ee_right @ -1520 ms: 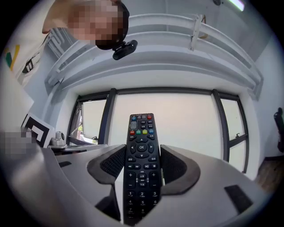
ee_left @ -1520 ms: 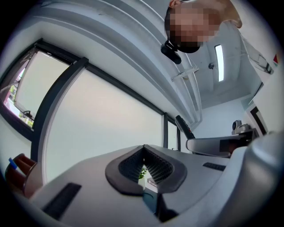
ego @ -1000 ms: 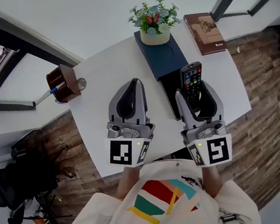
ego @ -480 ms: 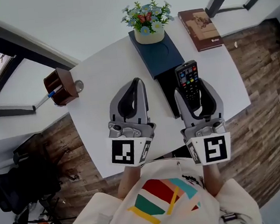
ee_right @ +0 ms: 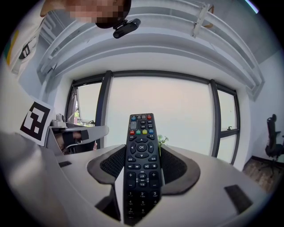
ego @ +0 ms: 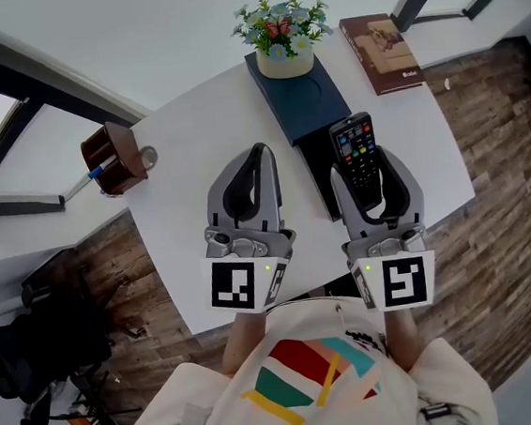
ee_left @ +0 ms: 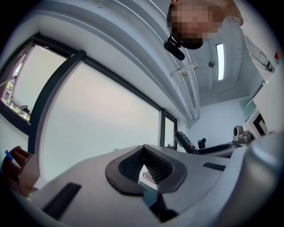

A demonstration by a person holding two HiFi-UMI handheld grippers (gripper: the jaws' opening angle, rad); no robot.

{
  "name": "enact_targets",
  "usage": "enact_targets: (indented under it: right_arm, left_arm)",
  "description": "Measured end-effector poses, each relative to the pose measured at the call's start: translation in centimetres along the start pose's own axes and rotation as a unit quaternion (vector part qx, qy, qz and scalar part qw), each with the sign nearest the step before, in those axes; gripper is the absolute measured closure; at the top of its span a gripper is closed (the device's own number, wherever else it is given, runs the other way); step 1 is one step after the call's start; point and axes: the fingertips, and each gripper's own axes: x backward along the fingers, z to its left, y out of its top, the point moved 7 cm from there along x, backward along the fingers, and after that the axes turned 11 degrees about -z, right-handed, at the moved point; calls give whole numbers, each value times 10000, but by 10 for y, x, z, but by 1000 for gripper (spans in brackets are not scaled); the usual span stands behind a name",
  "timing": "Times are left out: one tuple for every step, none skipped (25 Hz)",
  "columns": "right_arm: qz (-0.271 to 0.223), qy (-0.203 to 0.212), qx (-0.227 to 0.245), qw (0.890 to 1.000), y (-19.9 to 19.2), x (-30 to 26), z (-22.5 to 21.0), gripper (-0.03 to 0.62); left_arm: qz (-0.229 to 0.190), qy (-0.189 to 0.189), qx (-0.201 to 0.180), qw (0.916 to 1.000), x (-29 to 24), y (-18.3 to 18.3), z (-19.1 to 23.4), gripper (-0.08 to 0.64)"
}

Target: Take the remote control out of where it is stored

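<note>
The black remote control [ego: 355,148] with coloured buttons stands upright between the jaws of my right gripper [ego: 367,170], which is shut on its lower half. It is held above the right front of the white table [ego: 190,215]. In the right gripper view the remote [ee_right: 141,133] fills the gap between the ribbed pads [ee_right: 114,163]. My left gripper [ego: 259,153] hovers beside it to the left, shut with nothing in it. In the left gripper view its pads [ee_left: 153,166] meet at the tips, and the remote [ee_left: 183,141] shows off to the right.
A dark blue box [ego: 299,99] lies at the table's back with a pot of flowers [ego: 281,35] on it; a black slab [ego: 319,180] lies in front. A brown book [ego: 382,44] is at the back right, a brown pen holder [ego: 114,161] at the left edge. A black chair [ego: 34,344] stands on the floor.
Both grippers stay where they were, the right one keeping its hold on the remote. Only the head view has shifted slightly.
</note>
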Motion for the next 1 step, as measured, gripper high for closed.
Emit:
enact_targets:
  right_arm:
    - [7,-2,-13,10000,-1,-1,1,344]
  left_arm:
    - [4,5,4,10000,0,-1,1,552]
